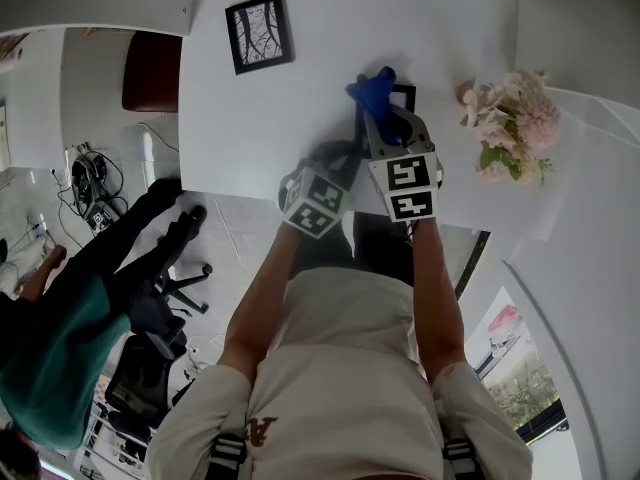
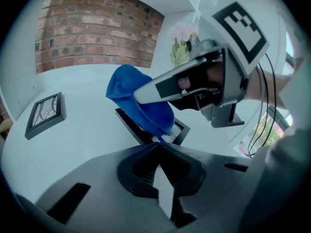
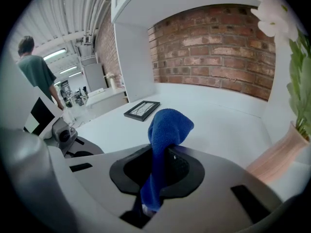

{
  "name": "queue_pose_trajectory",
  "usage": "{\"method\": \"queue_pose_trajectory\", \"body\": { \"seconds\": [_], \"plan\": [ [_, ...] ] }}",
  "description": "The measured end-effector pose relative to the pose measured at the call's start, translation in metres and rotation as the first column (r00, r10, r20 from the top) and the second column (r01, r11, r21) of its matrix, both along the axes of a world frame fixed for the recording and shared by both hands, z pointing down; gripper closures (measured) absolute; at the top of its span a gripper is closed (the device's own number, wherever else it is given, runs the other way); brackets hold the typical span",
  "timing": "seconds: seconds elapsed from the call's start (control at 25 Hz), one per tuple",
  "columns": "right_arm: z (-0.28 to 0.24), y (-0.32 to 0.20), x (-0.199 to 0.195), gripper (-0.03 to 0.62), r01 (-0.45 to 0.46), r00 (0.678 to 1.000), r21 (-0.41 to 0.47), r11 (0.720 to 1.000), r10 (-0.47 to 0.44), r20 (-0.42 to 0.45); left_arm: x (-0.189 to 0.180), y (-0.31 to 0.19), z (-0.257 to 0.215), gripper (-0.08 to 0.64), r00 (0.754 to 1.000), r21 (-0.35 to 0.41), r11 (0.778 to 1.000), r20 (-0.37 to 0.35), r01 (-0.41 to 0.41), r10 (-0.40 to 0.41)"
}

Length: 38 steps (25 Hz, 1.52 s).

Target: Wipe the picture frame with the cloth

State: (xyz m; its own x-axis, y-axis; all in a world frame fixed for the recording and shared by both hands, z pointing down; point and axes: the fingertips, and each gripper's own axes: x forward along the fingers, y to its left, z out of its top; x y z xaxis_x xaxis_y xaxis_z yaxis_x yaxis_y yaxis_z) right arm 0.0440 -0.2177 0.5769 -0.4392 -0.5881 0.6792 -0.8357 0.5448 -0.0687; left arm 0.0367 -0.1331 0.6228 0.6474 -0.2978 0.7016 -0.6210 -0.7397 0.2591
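at the white table's [image 1: 330, 28] near edge, left gripper [image 2: 160, 149] jaws together, nothing between. right gripper [image 3: 163, 171] clamped on blue cloth [image 3: 165, 127], cloth over black picture frame [image 2: 133, 125] lying flat. second picture frame [image 1: 259, 32] farther back left. pink flowers [image 1: 510, 123] right.

I log blue cloth [image 2: 124, 89], bunched, resting on black picture frame [image 2: 133, 126]; frame lies flat, partly covered.
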Motion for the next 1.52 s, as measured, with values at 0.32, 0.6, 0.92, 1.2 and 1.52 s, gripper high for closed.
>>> {"method": "queue_pose_trajectory", "body": {
  "seconds": [0.32,0.6,0.92,1.2,1.52],
  "plan": [
    [0.021,-0.008,-0.007,0.555,0.0,1.0,-0.042,0.999,0.0,0.01,0.001,0.0,0.0,0.56,1.0,-0.001,1.0,0.003,-0.008,0.008],
    [0.03,-0.012,0.0,0.555,-0.008,1.0,-0.047,0.999,0.008,0.001,0.001,0.0,0.001,0.56,1.0,-0.001,1.0,0.002,0.001,-0.001],
    [0.03,-0.013,0.012,0.555,-0.026,1.0,-0.038,0.999,0.026,-0.012,-0.001,0.001,0.001,0.56,1.0,-0.018,1.0,0.0,0.018,-0.018],
    [0.032,-0.012,0.028,0.555,-0.056,0.998,-0.035,0.998,0.055,-0.023,-0.001,0.0,0.001,0.56,1.0,-0.018,1.0,-0.001,0.019,-0.019],
    [0.031,-0.009,0.049,0.555,-0.085,0.995,-0.025,0.996,0.083,-0.05,0.0,0.001,0.0,0.56,1.0,-0.018,1.0,0.003,0.015,-0.015]
  ]
}}
